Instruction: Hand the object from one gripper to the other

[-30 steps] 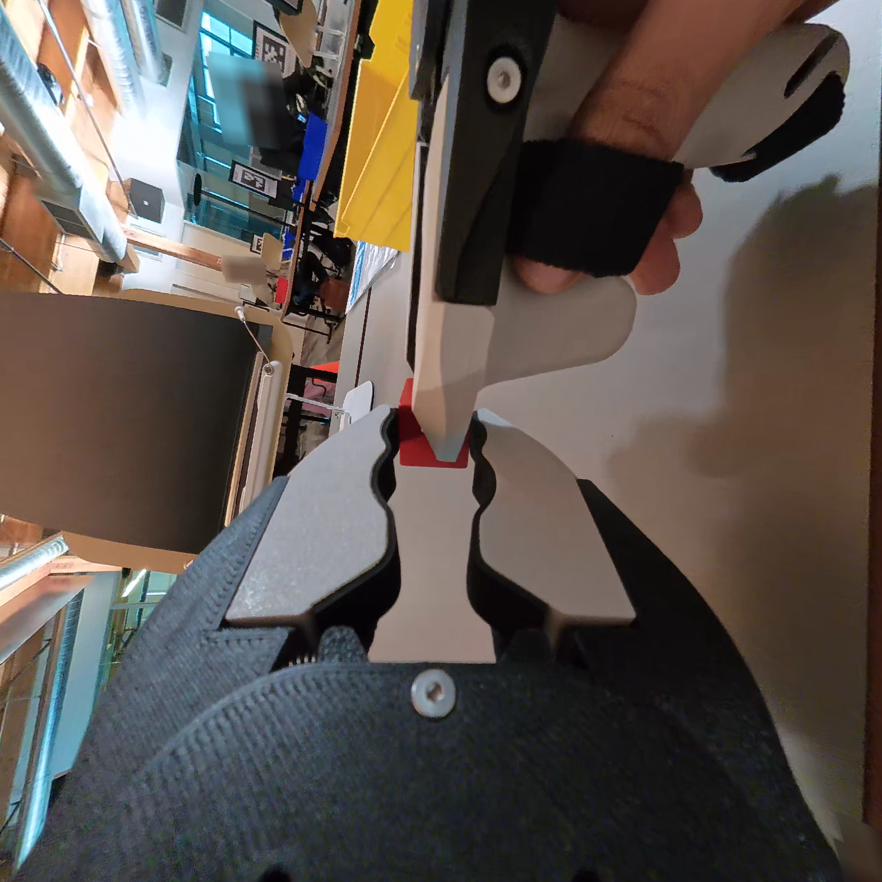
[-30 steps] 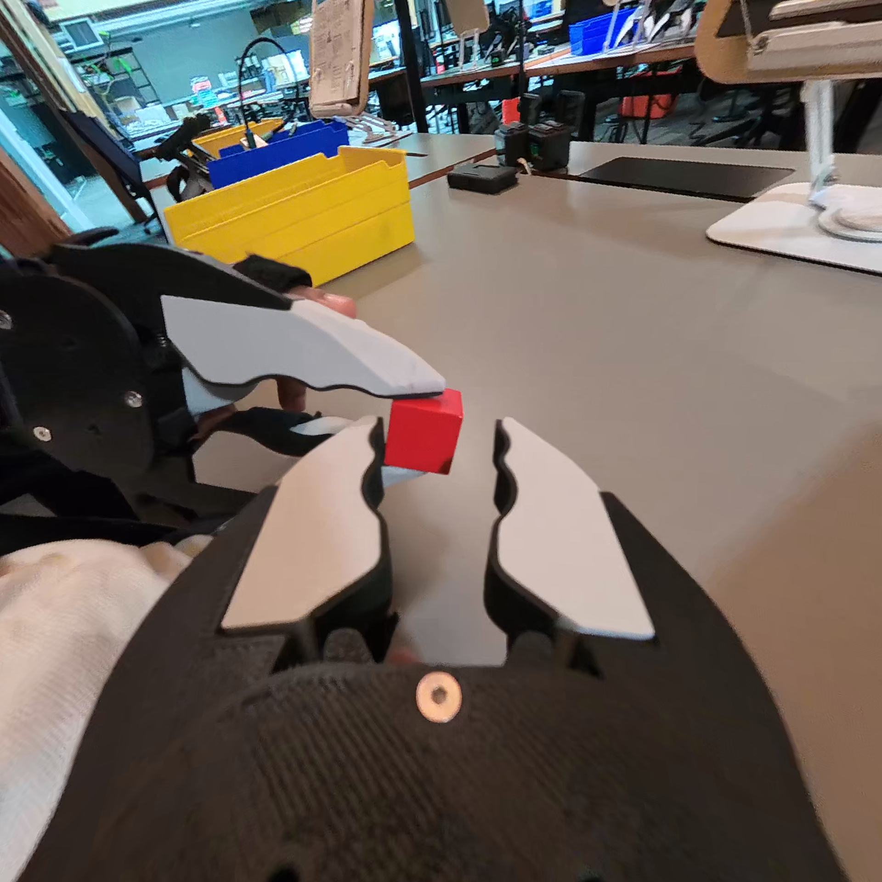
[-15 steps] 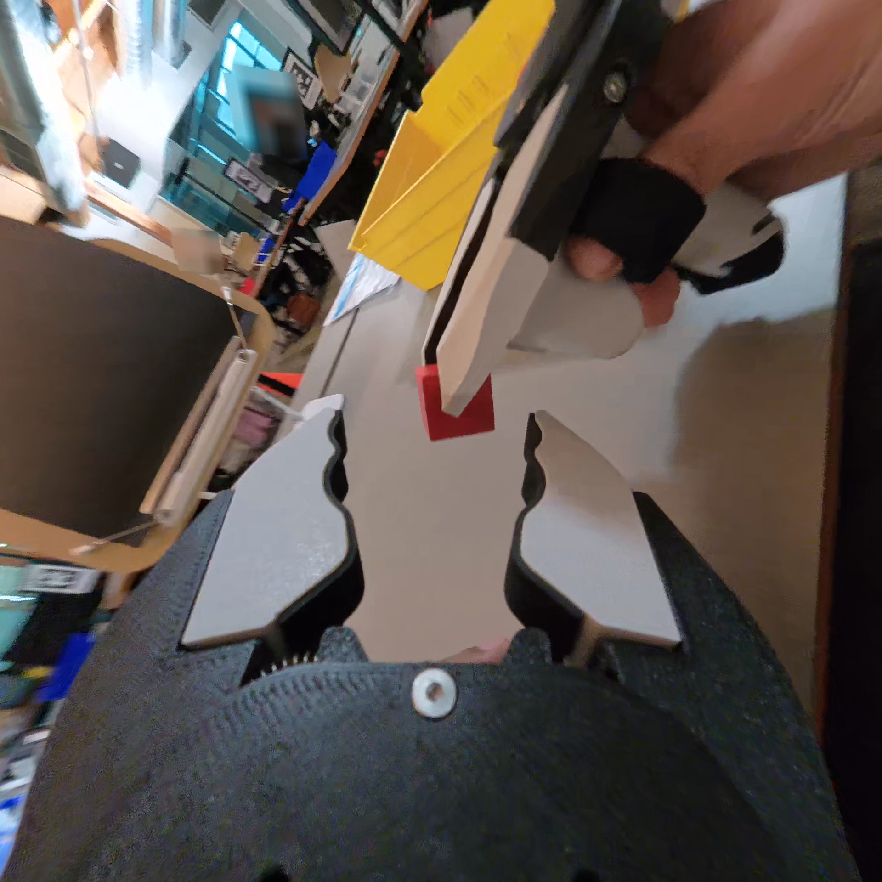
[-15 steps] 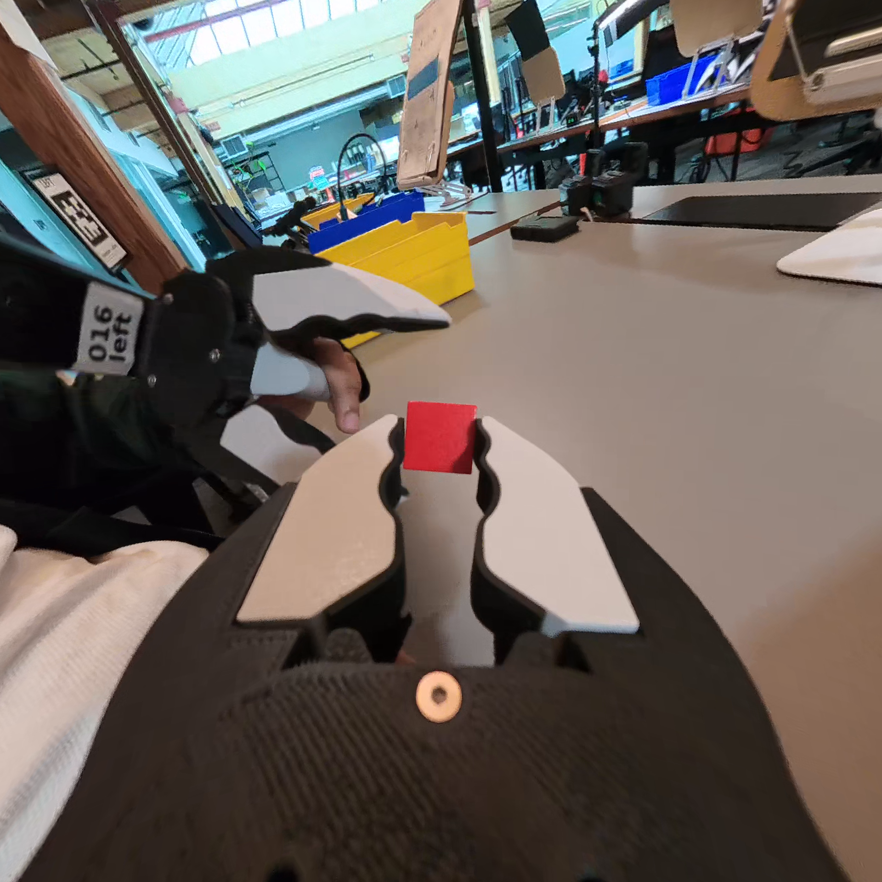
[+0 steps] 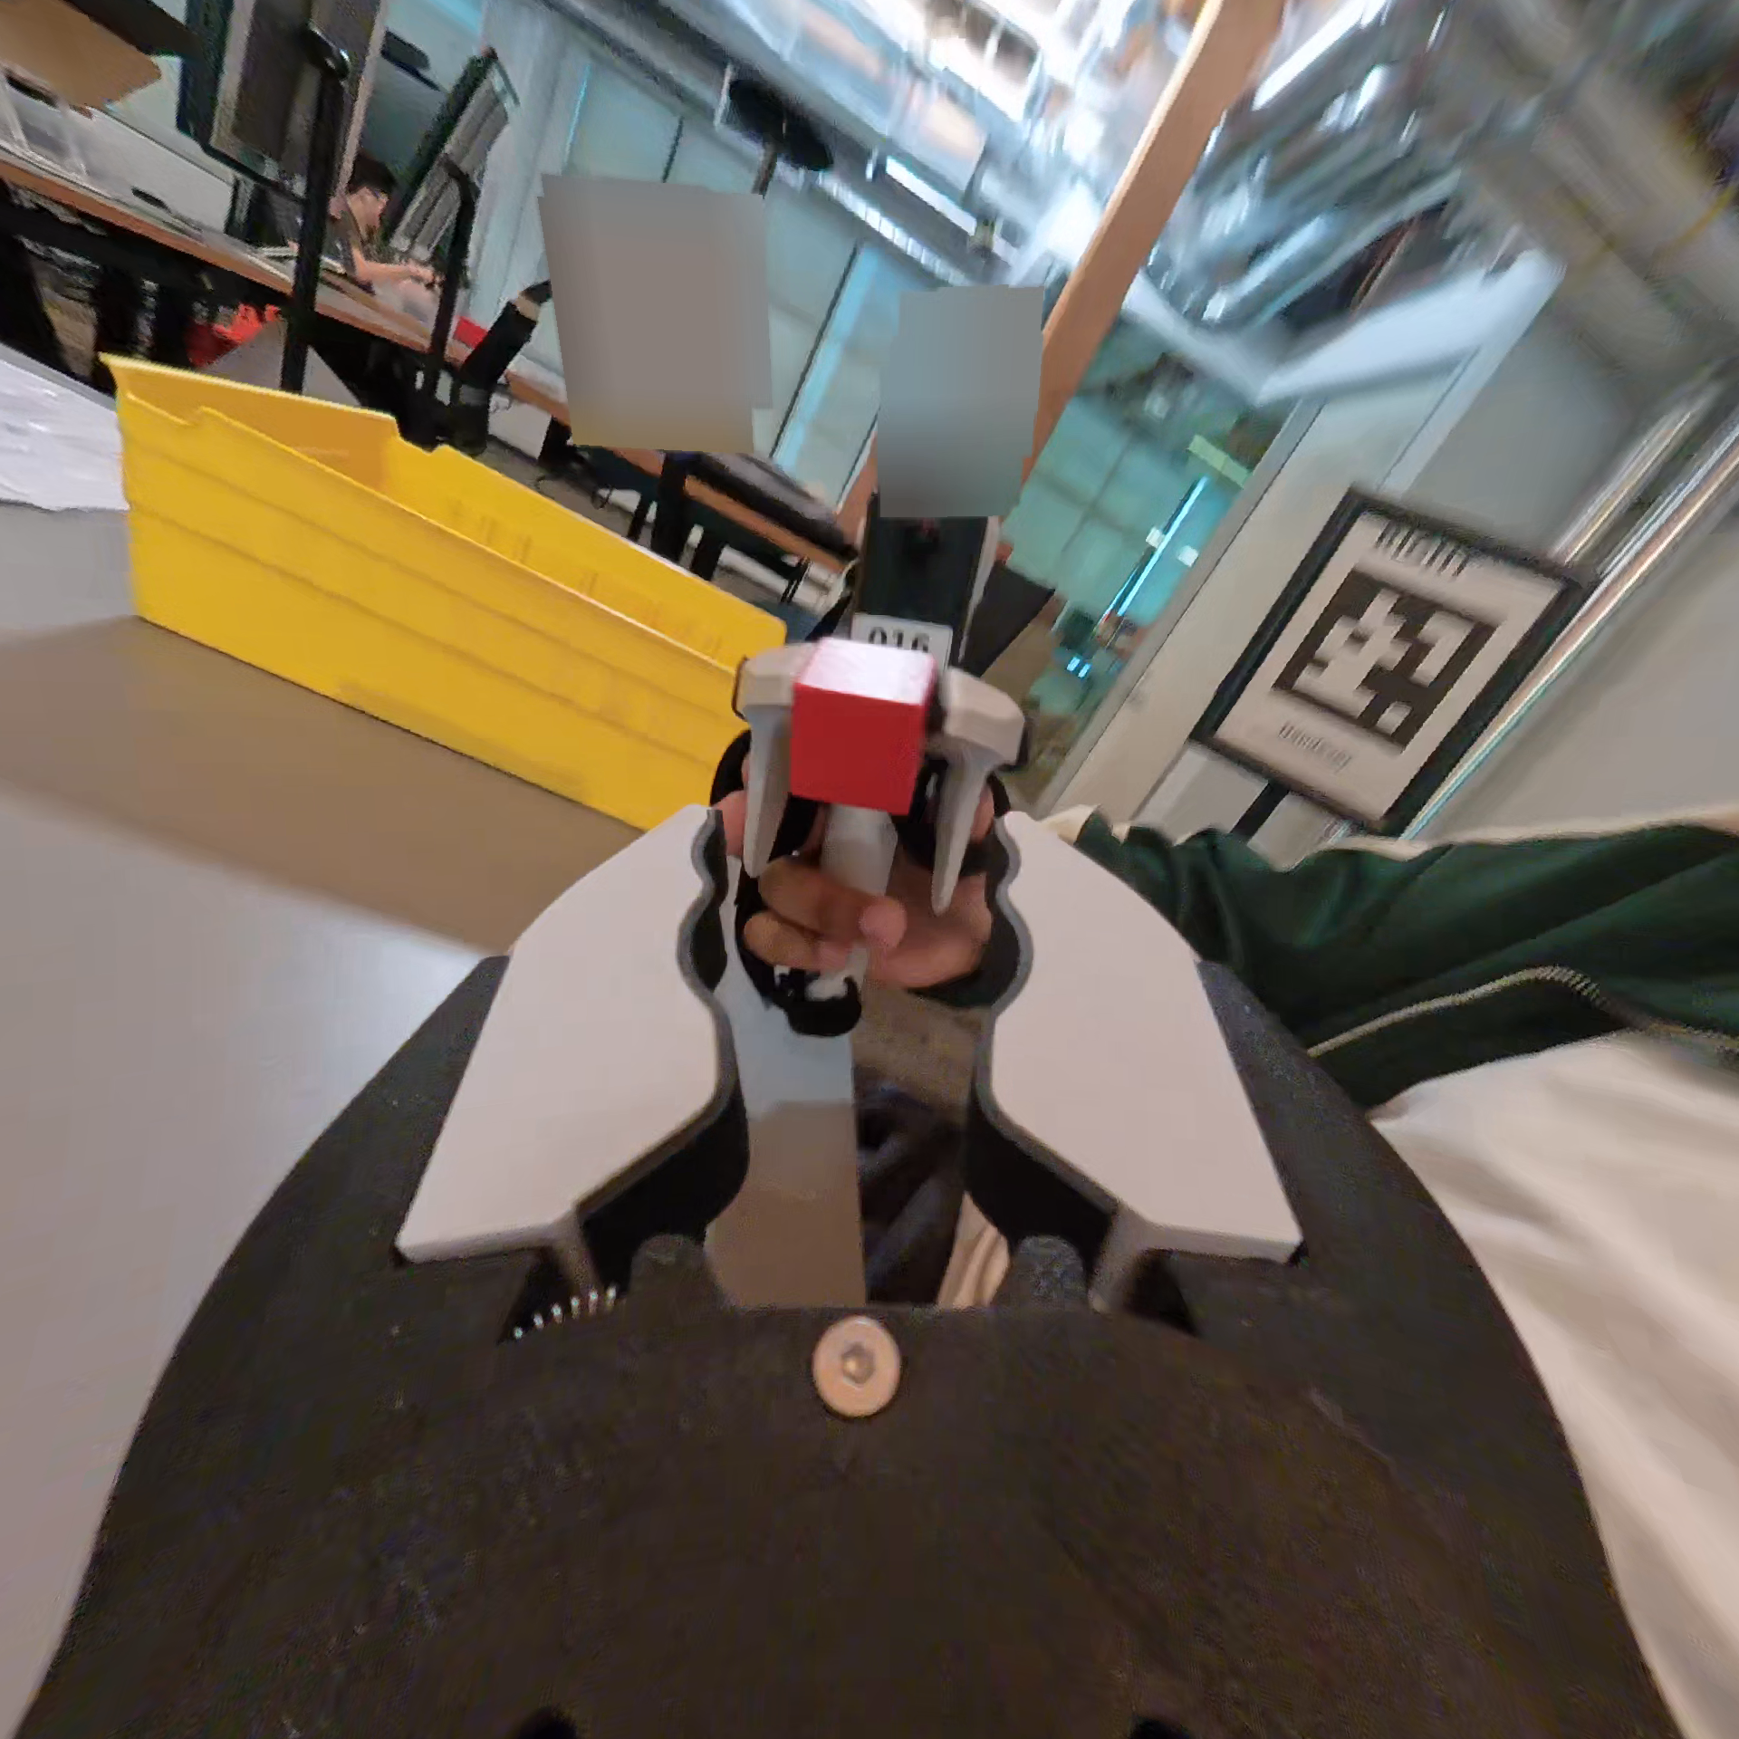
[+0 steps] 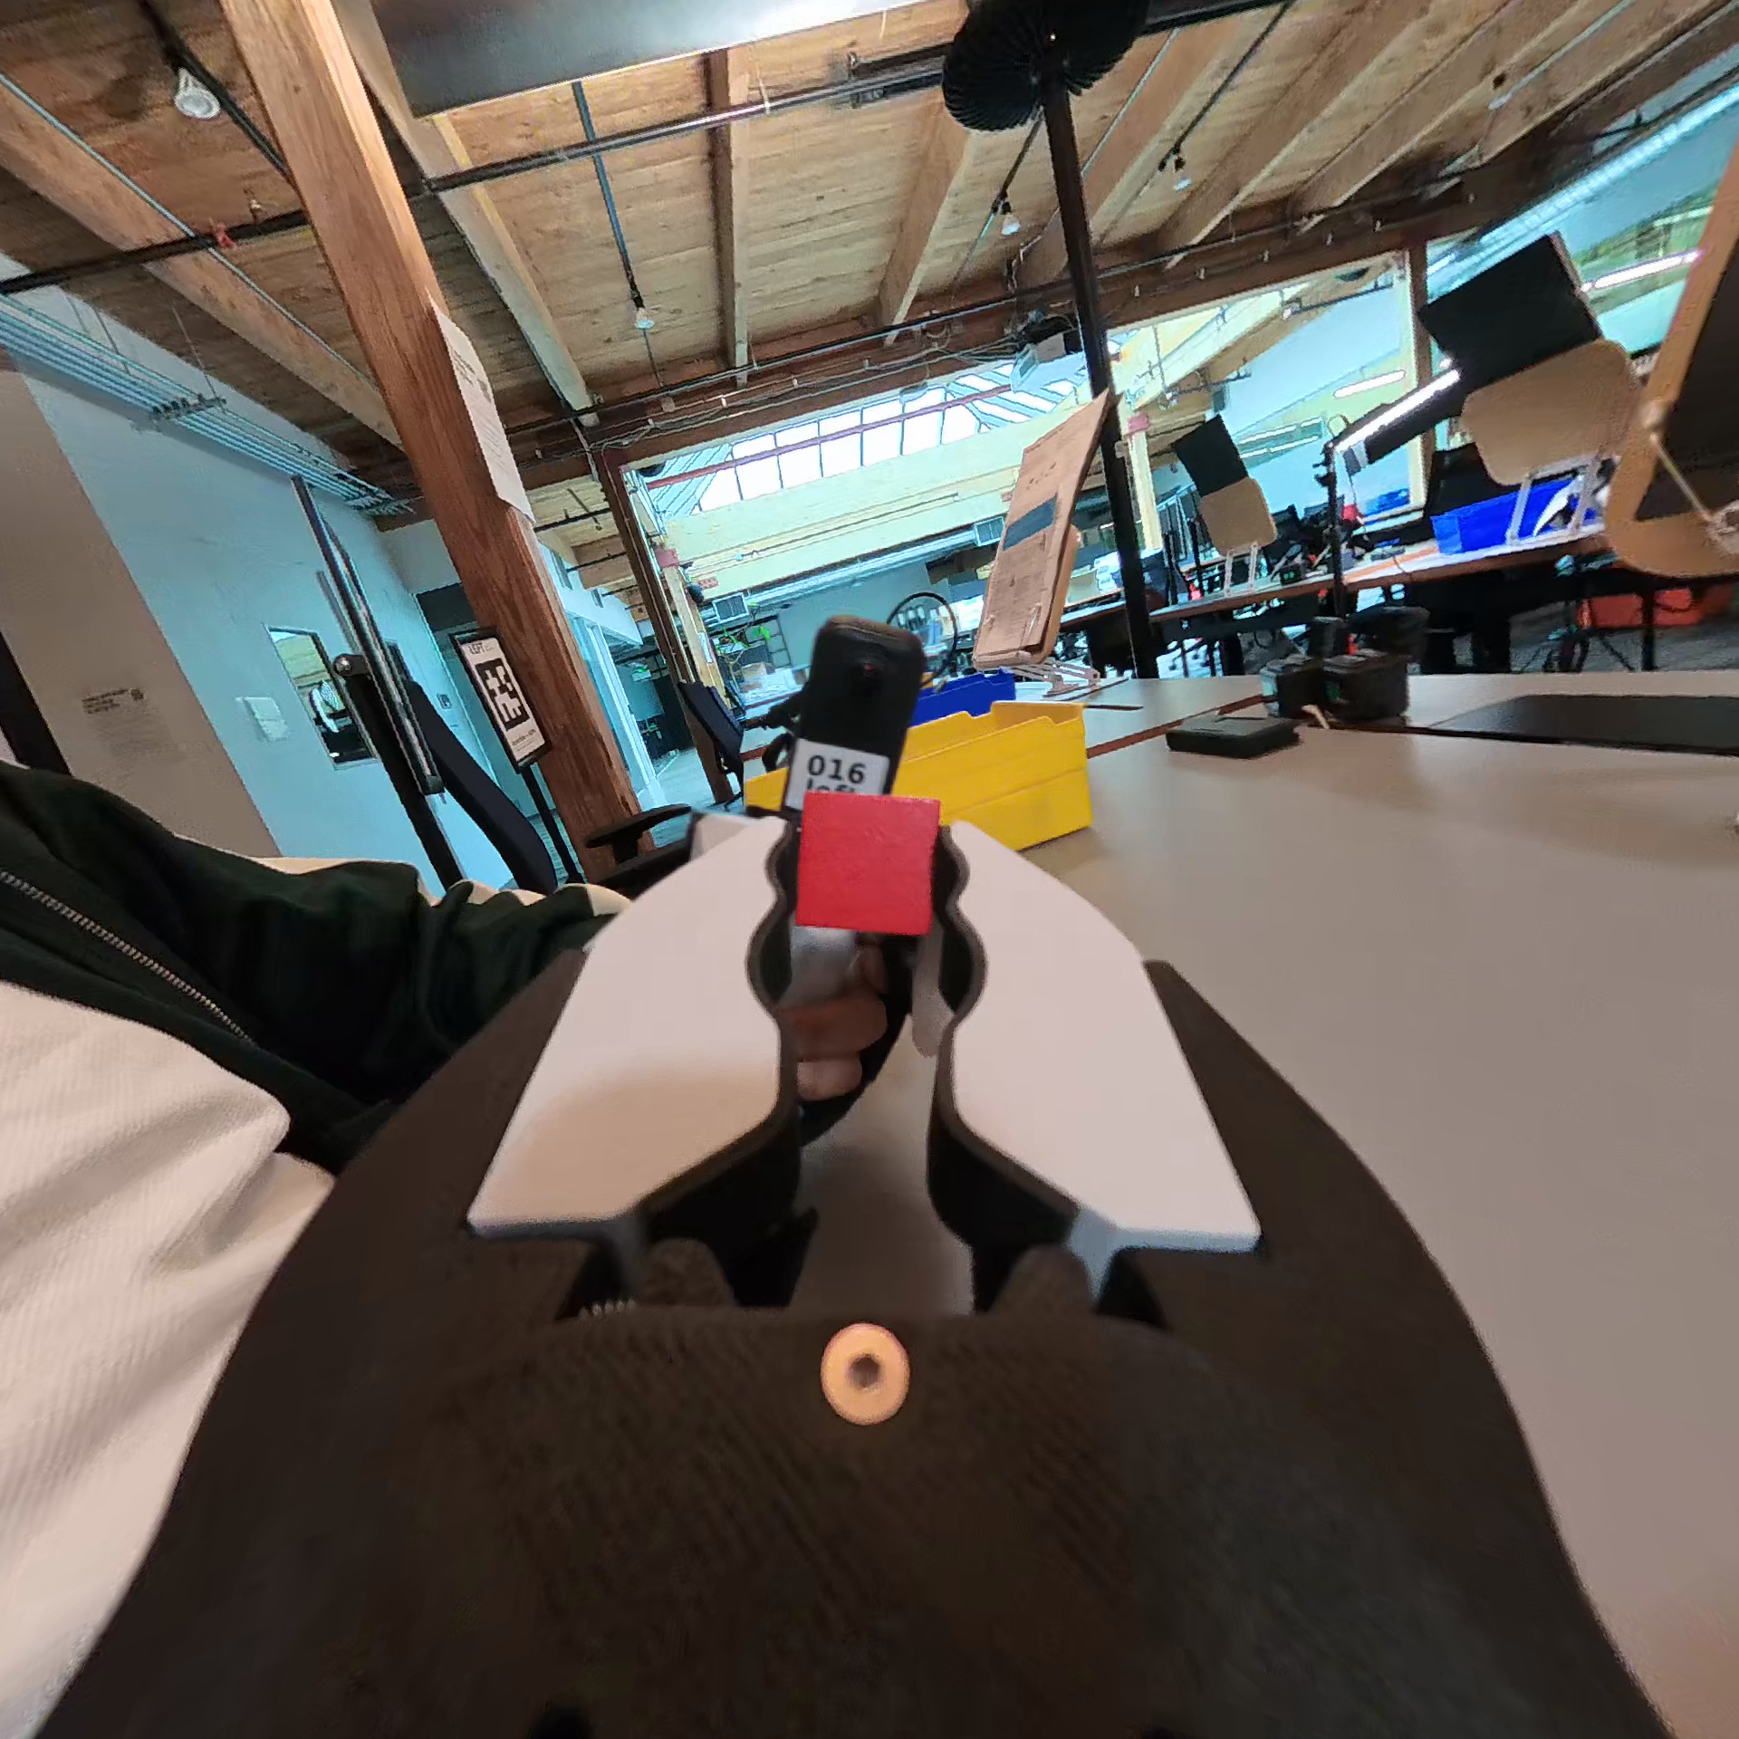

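Between the two facing tools, raised clear of the grey bench [image 6: 1411, 941], a red cube [image 6: 866, 861] sat pinched in the right tool [image 6: 864, 870], whose white fingers [image 6: 1026, 950] pressed flat against its left and right faces. That grip on opposite sides, with the cube at the fingertips and its front face showing, appeared meant to keep the block square and steady in the air. In the left wrist view the left tool [image 5: 856, 852] stood with its fingers spread and nothing between them, the cube [image 5: 861, 739] floating just beyond its tips in the other tool's hold [image 5: 880, 734]. From this the handover looked complete or nearly so, with the cube carried by one tool alone and the left one standing off from it. Behind the cube a person's hand [image 5: 870, 917] worked the right tool's trigger, a dark green sleeve [image 5: 1411, 927] trailing off to the side. Farther back a yellow bin [image 5: 405, 583] rested on the bench, and beyond it stretched a workshop of desks, a wooden post [image 6: 405, 376] and a framed black-and-white marker [image 5: 1374, 678].
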A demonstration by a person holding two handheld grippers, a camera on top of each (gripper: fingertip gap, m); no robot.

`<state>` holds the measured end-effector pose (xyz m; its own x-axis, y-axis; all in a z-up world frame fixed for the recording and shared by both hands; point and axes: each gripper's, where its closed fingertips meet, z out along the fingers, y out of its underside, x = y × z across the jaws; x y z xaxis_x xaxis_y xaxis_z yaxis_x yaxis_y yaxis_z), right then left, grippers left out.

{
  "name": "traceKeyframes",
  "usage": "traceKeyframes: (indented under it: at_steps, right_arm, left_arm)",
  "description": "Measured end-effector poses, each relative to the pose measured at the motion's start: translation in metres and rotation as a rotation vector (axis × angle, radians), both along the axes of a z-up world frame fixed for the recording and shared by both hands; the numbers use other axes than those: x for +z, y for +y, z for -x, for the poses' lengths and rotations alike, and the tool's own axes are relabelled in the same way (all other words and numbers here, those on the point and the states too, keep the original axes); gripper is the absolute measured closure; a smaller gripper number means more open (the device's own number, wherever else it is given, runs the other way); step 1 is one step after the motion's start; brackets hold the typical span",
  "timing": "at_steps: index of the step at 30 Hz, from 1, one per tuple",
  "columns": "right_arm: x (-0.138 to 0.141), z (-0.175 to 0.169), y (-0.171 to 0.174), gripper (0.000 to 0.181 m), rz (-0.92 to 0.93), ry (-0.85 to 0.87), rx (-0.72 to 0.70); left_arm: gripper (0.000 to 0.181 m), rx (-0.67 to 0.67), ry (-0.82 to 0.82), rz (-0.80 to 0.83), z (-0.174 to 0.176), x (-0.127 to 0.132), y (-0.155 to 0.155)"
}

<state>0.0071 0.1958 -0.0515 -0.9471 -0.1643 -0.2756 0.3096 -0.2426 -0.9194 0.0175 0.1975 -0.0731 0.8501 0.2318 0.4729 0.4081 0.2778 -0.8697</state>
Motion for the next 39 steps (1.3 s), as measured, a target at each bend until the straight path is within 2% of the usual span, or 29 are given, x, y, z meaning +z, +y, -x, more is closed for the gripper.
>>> traceKeyframes:
  at_steps: [3, 8, 17, 22, 23, 27, 30, 35, 39]
  right_arm:
    - [0.002, -0.007, -0.004, 0.154, 0.02, 0.038, -0.013]
    - [0.004, -0.013, -0.008, 0.154, 0.043, 0.035, -0.018]
    - [0.004, -0.016, -0.009, 0.154, 0.054, 0.009, 0.003]
    - [0.001, -0.015, -0.01, 0.152, 0.04, -0.022, 0.023]
    - [0.001, -0.014, -0.01, 0.147, 0.035, -0.047, 0.033]
    - [0.016, 0.006, 0.002, 0.095, 0.094, -0.116, -0.043]
    - [0.019, 0.011, 0.012, 0.088, 0.051, 0.121, -0.138]
    - [-0.007, 0.0, 0.008, 0.105, -0.216, 0.689, -0.222]
    - [-0.025, -0.004, 0.002, 0.114, -0.311, 0.898, -0.255]
  left_arm:
    - [0.13, -0.015, -0.038, -0.078, 0.002, 0.002, -0.004]
    - [0.129, -0.037, 0.021, -0.102, -0.005, 0.009, 0.0]
    - [0.156, -0.062, 0.042, -0.097, -0.011, 0.008, 0.004]
    - [0.156, -0.062, 0.027, -0.088, -0.01, 0.006, 0.002]
    - [0.157, -0.064, 0.02, -0.092, -0.01, 0.007, 0.001]
    - [0.157, -0.03, -0.024, -0.112, -0.003, 0.007, -0.007]
    - [0.156, -0.015, -0.074, -0.114, 0.002, 0.002, -0.012]
    - [0.156, -0.036, -0.224, -0.107, 0.007, -0.011, -0.013]
    - [0.155, -0.094, -0.301, -0.111, 0.004, -0.016, -0.008]
